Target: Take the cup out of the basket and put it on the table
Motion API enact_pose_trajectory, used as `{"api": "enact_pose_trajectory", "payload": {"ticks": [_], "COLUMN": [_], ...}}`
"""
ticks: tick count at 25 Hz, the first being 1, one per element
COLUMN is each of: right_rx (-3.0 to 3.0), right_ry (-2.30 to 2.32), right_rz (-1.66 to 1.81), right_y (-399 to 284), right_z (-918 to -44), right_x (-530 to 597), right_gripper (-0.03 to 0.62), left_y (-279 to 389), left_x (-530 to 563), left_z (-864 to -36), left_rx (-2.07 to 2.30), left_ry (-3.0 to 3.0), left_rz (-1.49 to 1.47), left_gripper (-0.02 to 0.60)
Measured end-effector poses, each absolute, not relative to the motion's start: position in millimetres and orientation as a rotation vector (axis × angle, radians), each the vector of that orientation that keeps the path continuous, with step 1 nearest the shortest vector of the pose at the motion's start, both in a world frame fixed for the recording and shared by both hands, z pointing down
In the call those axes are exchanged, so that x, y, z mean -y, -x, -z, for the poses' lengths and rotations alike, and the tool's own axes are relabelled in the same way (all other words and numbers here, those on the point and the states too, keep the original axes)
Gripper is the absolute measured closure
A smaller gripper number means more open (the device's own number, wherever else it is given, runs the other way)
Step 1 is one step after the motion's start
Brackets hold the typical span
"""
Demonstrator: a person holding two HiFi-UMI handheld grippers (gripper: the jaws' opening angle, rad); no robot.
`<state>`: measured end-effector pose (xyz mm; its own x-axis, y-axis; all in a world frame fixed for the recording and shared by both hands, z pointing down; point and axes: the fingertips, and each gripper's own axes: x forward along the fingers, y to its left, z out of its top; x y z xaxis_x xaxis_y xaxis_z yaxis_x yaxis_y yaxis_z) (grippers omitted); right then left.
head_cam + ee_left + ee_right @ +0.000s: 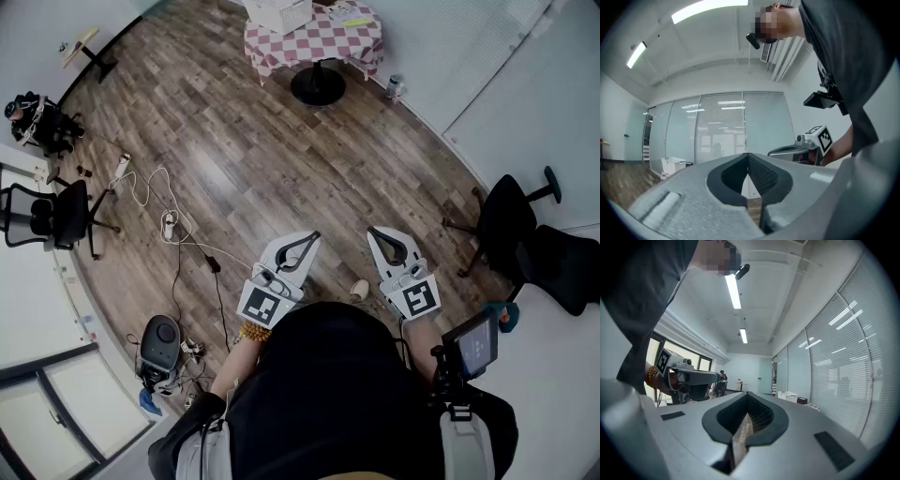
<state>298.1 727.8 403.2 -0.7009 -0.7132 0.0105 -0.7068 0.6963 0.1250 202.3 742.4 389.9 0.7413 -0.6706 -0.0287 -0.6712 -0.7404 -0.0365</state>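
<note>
A white basket (279, 14) stands on a round table with a red-checked cloth (323, 42) at the far end of the room; no cup shows from here. I stand well back from it on the wooden floor. My left gripper (315, 235) and right gripper (371, 231) are held level side by side in front of my body, both shut with nothing between the jaws. In the left gripper view the left gripper (748, 155) has its jaws meeting at the tip, with the basket (672, 165) small and far off. The right gripper (748, 394) is likewise shut and empty.
Black office chairs stand at the left (56, 216) and right (511, 220). Cables and a power strip (169, 225) lie on the floor at the left, beside a round black device (161, 337). A bottle (395, 87) stands by the wall near the table.
</note>
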Motion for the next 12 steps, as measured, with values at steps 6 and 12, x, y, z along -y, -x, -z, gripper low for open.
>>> {"api": "enact_pose_trajectory", "payload": {"ticks": [6,12], "right_rx": [2.859,2.866], "right_ry": [-1.169,-1.177], "right_rz": [0.132,0.152], "right_y": [-250.6,-215.3], "right_z": [-406.2,-402.8], "right_x": [-713.3,-689.0], "right_gripper": [0.582,0.582], "left_y": [-144.0,-106.2], "left_x": [-724.3,-706.7], "left_z": [-394.0,-396.0], "left_rx": [-1.177,-1.174], "left_ry": [2.841,2.824], "left_rz": [-0.009,-0.013], "left_gripper": [0.575,0.575]}}
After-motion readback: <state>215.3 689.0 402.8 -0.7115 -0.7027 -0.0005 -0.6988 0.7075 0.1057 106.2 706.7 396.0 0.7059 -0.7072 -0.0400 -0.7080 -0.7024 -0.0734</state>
